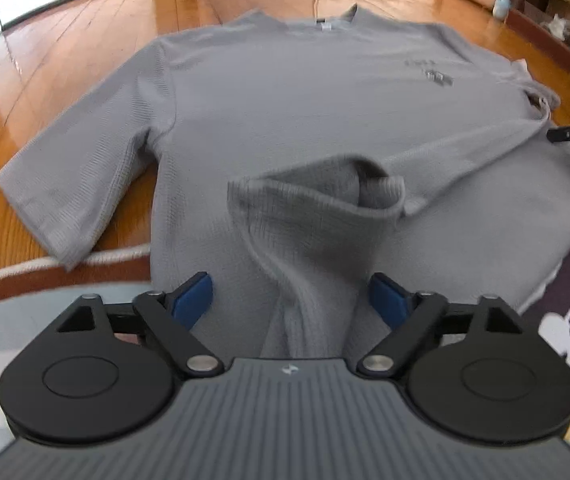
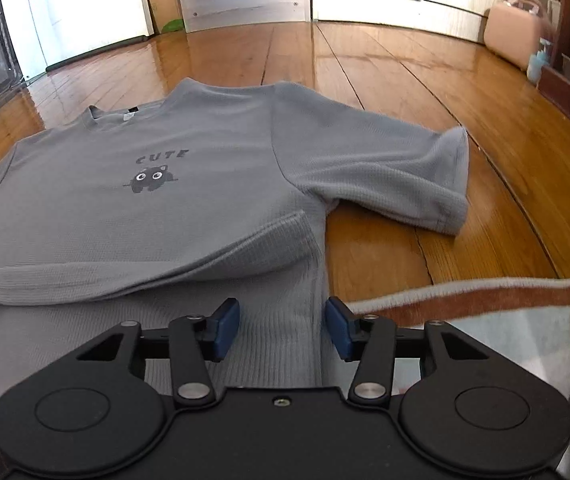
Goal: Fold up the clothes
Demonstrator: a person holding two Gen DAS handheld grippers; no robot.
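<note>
A grey T-shirt (image 1: 285, 92) lies front up on the wooden floor, its collar at the far end. It has a small cat print (image 2: 151, 178) under the word CUTE. Its lower hem is turned up over the body, as a curled flap (image 1: 317, 200) in the left wrist view and a long fold (image 2: 157, 256) in the right wrist view. My left gripper (image 1: 291, 300) is open, and a raised ridge of cloth runs between its blue pads (image 1: 193, 300) without touching them. My right gripper (image 2: 283, 328) is open over the shirt's right side edge, pads clear of the cloth.
A rug with a brown and white border (image 2: 465, 296) lies under the shirt's near end. A pink case (image 2: 513, 36) and a blue bottle (image 2: 539, 62) stand at the far right beside dark shelving (image 1: 557, 24). White cabinets (image 2: 385, 0) and a cardboard box (image 2: 163, 0) line the far wall.
</note>
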